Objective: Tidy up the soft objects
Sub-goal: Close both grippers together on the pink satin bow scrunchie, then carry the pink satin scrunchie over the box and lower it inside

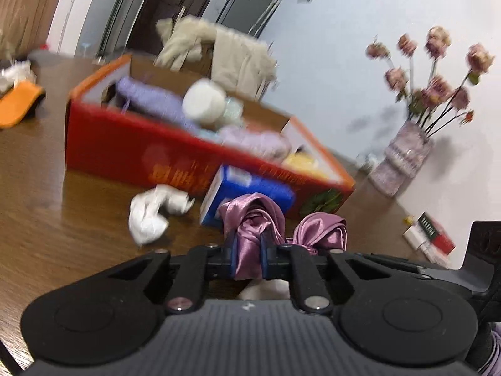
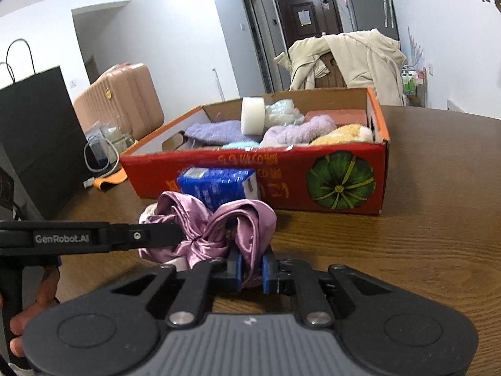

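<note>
While both grippers work the same pink satin cloth (image 2: 216, 235), each has its jaws nearly closed w/ a fold of fabric pinched between the blue pads. Left gripper (image 1: 249, 258) clamps one bunched end of the cloth; fabric fills the narrow gap and balloons out above the fingertips. Right gripper (image 2: 252, 269) clamps the other end the same way, satin squeezed between its pads (image 2: 238, 268). Right wrist view shows the left tool coming in from the left side, its black finger reaching into the gathered middle of the cloth, approx. where the fabric knots together.

Cloth sits low over the wooden table (image 2: 407, 250), just in front of the red cardboard box (image 2: 313, 181); whether it still touches the tabletop I can't tell, since the left view is blurred and the gripper bodies hide its underside. A blue packet (image 2: 216, 185) lies btwn cloth and box, against the box's front wall. A crumpled white cloth (image 1: 153, 213) lies on the table to the left of the packet. Box already holds soft items: lilac towels (image 2: 294, 131), a white roll (image 2: 252, 116), a yellow plush piece (image 2: 341, 136).
</note>
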